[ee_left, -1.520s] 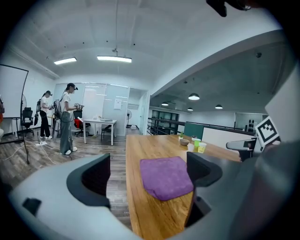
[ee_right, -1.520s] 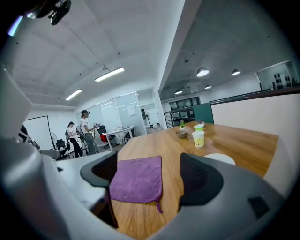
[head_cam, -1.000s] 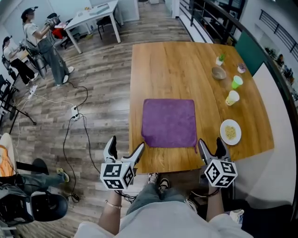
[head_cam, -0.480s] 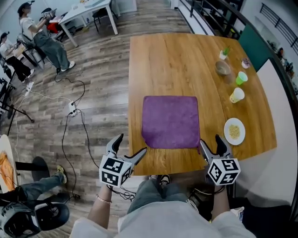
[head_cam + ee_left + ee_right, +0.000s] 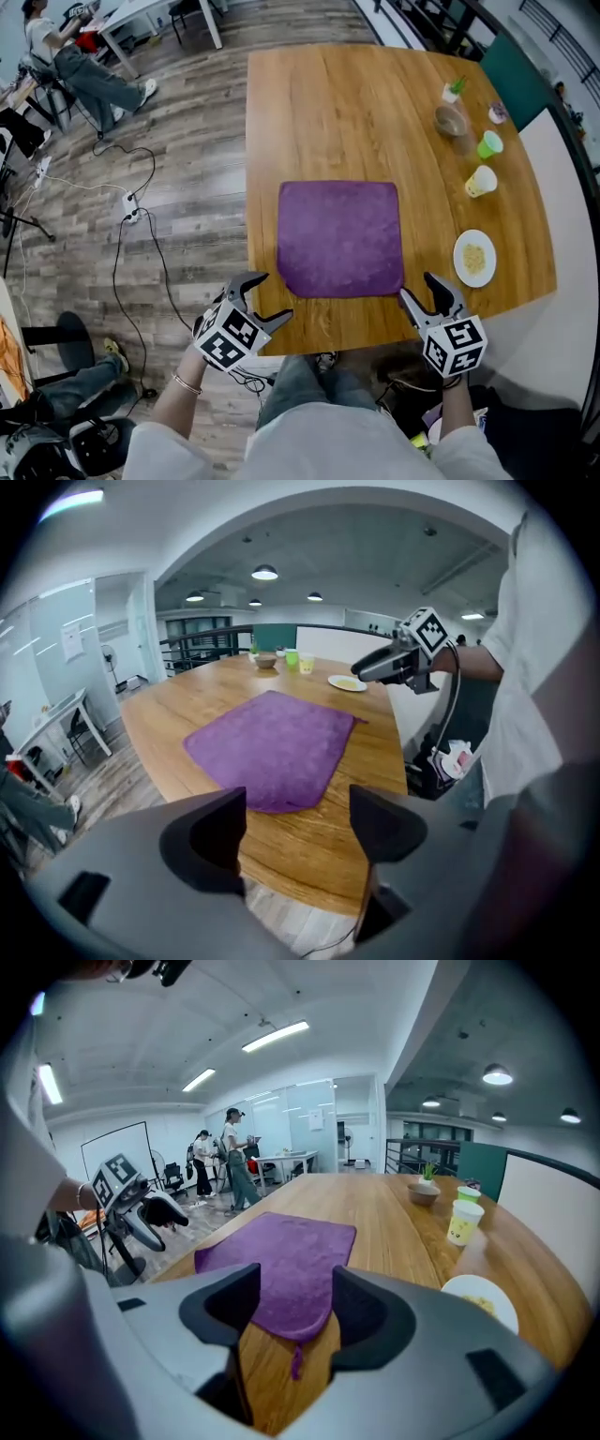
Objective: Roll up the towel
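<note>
left hand-held gripper [image 5: 270, 296]: at the near worktop edge, tilted down; jaws half apart, just been closing, nothing between them
right hand-held gripper [image 5: 418, 287]: jaws narrower, also just been closing; towel corner lined up in the gap but not pinched
why placed so: one at each near corner of the towel, probably lining up to pinch the near edge and roll it away from the person
towel [image 5: 339, 239]: purple, flat and unrolled on the worktop [image 5: 328, 112]; near-left corner just ahead and right of the left hand-held gripper, near-right corner just ahead of the right one
hang loop [image 5: 297, 1358]: pokes out of the near-right corner toward the right hand-held gripper; could get caught instead of the edge
task state: rolling not started
plate [image 5: 474, 258]: right of the right hand-held gripper, beside the towel, not touching; some food on it
yellow cup [image 5: 481, 181], green cup [image 5: 489, 144], bowl [image 5: 451, 120]: farther ahead-right, well apart from the towel
roll path: nothing on the towel, bare wood beyond it
cables [image 5: 131, 202]: on the floor, left of the left hand-held gripper, out of the way
</note>
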A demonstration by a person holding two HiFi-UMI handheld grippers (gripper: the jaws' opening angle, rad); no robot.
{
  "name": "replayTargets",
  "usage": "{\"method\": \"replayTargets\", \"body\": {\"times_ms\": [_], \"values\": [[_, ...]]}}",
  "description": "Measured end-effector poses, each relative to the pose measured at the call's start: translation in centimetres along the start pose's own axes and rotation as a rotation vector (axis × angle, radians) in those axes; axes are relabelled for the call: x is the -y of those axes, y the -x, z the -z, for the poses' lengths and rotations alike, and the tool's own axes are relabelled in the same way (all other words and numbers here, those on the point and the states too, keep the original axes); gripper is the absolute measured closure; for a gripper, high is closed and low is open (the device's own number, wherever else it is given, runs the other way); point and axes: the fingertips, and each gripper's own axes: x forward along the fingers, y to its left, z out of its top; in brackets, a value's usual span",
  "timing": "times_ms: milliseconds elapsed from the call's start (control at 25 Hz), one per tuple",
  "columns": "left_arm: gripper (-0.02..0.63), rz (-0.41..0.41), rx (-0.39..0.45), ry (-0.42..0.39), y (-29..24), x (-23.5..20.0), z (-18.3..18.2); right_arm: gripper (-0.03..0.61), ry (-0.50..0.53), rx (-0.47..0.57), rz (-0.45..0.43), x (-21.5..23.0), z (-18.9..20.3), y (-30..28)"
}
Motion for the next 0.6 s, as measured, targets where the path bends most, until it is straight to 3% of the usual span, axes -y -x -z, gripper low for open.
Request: {"method": "replayTargets", "body": {"times_ms": [160, 360, 600], "values": [[0.283, 0.054, -0.068, -0.128, -1.2, 0.1, 0.8, 0.350, 0.072, -0.071, -0.064, -0.6, 1.5, -1.1], [0.308, 0.105, -0.149, -0.289, -2.4, 0.1, 1.4, 0.368, 0.235, -0.134, -0.160, -1.7, 2.9, -1.9], [0.347, 0.136, -0.212, -0.571, -3.6, 0.1, 1.4, 0.385, 0.387, -0.232, -0.272, -2.3, 4.8, -2.4]]}}
